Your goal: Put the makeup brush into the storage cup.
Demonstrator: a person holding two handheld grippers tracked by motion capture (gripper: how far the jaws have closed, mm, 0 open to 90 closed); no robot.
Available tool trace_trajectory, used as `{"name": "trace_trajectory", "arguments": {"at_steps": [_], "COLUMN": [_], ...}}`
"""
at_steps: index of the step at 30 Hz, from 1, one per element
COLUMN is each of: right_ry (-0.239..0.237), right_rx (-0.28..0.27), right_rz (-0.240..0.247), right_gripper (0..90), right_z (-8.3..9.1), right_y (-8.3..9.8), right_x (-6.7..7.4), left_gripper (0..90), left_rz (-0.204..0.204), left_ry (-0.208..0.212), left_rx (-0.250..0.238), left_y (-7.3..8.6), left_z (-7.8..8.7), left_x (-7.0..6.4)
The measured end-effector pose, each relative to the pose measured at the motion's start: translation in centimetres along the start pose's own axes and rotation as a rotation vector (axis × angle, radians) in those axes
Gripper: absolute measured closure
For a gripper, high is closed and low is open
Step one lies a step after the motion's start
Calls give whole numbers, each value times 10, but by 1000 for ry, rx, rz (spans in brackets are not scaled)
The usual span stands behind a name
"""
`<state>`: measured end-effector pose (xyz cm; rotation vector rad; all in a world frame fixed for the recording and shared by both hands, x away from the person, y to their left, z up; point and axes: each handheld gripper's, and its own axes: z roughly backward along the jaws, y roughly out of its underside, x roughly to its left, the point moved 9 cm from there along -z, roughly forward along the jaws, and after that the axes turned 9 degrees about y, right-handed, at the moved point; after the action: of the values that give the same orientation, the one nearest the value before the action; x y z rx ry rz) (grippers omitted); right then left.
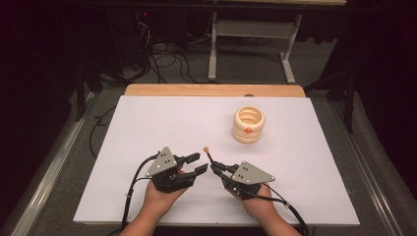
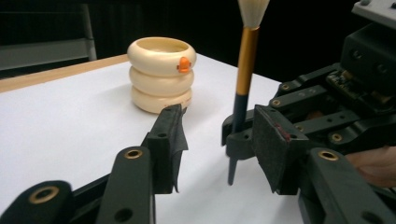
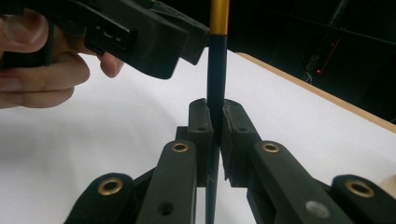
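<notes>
A brush point(image 1: 209, 156) with a dark handle, gold ferrule and pale bristles stands nearly upright, its handle pinched low down in my right gripper point(image 1: 215, 167), which is shut on it. In the right gripper view the two pads squeeze the brush point(image 3: 217, 70) at my right gripper point(image 3: 216, 122). My left gripper point(image 1: 200, 162) sits just left of the brush, jaws open and nothing between them. In the left gripper view the brush point(image 2: 246, 60) rises beyond my left gripper point(image 2: 217, 126). A cream ribbed holder point(image 1: 248, 124) with an orange dot stands at the back right.
A white sheet point(image 1: 147, 128) covers the wooden table point(image 1: 211, 90), and both hands rest near its front edge. The cream holder point(image 2: 161, 74) stands behind the open jaws. Dark floor, cables and a desk frame lie beyond the table.
</notes>
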<state>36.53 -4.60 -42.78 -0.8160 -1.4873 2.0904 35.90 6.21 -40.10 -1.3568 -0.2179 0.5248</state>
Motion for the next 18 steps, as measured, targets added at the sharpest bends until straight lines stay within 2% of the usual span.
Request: {"name": "trace_trajectory", "arguments": {"at_steps": [10,18], "right_ry": [36,78], "right_rx": [-16,-31], "right_rz": [-17,-31], "right_gripper": [858,857], "right_z": [7,16], "right_y": [-4,-7], "right_x": [-17,-37], "left_gripper": [428,359], "left_rz": [-1,-6], "left_ry": [-62,-106], "left_rx": [9,20], "left_y": [6,12], "left_z": [5,6], "left_x": [15,23]}}
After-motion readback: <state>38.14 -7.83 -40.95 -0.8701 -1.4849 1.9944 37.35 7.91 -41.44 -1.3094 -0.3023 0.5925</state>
